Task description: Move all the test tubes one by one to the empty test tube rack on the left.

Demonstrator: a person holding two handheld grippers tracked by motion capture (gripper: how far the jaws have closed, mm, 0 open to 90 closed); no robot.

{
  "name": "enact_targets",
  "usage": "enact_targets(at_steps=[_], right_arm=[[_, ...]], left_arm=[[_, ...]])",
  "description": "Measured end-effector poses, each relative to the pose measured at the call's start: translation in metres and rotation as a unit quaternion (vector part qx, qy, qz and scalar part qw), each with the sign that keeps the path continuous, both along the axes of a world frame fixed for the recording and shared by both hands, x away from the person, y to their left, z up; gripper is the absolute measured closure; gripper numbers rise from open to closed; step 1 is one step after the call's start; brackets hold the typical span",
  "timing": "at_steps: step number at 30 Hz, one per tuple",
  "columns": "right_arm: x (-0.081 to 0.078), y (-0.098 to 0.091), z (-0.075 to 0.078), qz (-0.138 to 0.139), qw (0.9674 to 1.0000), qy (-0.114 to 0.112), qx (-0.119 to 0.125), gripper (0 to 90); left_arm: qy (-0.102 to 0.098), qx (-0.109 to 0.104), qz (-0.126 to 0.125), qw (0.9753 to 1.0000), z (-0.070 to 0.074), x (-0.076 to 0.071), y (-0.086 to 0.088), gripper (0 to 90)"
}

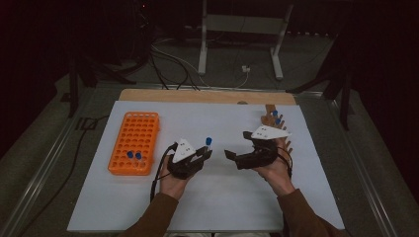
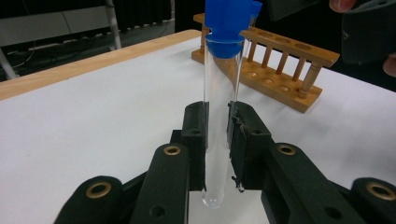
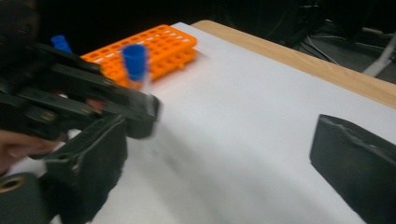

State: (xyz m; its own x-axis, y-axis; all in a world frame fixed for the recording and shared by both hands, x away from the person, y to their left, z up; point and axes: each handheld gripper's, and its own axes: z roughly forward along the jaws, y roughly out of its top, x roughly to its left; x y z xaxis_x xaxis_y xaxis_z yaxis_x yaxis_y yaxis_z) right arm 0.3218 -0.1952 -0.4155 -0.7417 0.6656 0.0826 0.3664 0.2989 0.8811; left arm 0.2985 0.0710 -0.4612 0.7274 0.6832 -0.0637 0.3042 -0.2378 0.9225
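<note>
On white table [image 1: 123, 207], far left: orange rack [image 1: 135, 143] with two blue-capped tubes. Middle: left gripper [image 1: 203, 152] squeezes clear test tube [image 2: 219, 116], blue cap up. Right gripper [image 1: 236, 144] nearby, jaws wide, nothing inside. Wooden rack [image 1: 271, 118] behind.

We're seeing an orange tube rack [image 1: 135, 143] lying on the left part of the white sheet [image 1: 222, 197], with two blue-capped tubes [image 1: 134, 156] standing side by side in its near rows. A wooden rack [image 1: 270, 117] is sitting at the far right of the sheet, with blue caps [image 1: 276, 117] poking up from it. A wooden board edge [image 1: 207, 96] is showing past the sheet's far side. Beyond it, we're looking at a white stand frame [image 1: 242, 29], loose cables [image 1: 170, 59] and a white plug [image 1: 245, 69] lying on the floor.
</note>
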Motion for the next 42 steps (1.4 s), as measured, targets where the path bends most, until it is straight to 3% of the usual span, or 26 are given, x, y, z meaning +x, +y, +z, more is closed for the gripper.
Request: enact_targets(at_steps=[7,12,19,31,42], right_arm=[[0.000,-0.020,0.001,-0.024,0.9996,-0.011,0.006,0.3],[0.001,-0.033,0.000,-0.044,0.9989,-0.014,0.013,0.2],[0.002,-0.046,-0.005,-0.062,0.9980,-0.013,0.005,0.3],[0.001,-0.063,-0.003,-0.084,0.9962,-0.016,0.017,0.3],[0.002,-0.081,-0.003,-0.116,0.9929,-0.022,0.015,0.3]], left_arm=[[0.005,-0.006,-0.002,1.0000,0.003,-0.012,0.026,78.1],[-0.004,-0.003,-0.004,1.0000,0.008,-0.023,0.046,78.1],[-0.017,-0.003,0.006,0.9998,0.013,-0.035,0.072,78.1],[-0.033,0.005,0.017,0.9993,0.017,-0.051,0.095,78.0],[-0.039,0.009,0.044,0.9983,0.018,-0.059,0.117,78.1]])
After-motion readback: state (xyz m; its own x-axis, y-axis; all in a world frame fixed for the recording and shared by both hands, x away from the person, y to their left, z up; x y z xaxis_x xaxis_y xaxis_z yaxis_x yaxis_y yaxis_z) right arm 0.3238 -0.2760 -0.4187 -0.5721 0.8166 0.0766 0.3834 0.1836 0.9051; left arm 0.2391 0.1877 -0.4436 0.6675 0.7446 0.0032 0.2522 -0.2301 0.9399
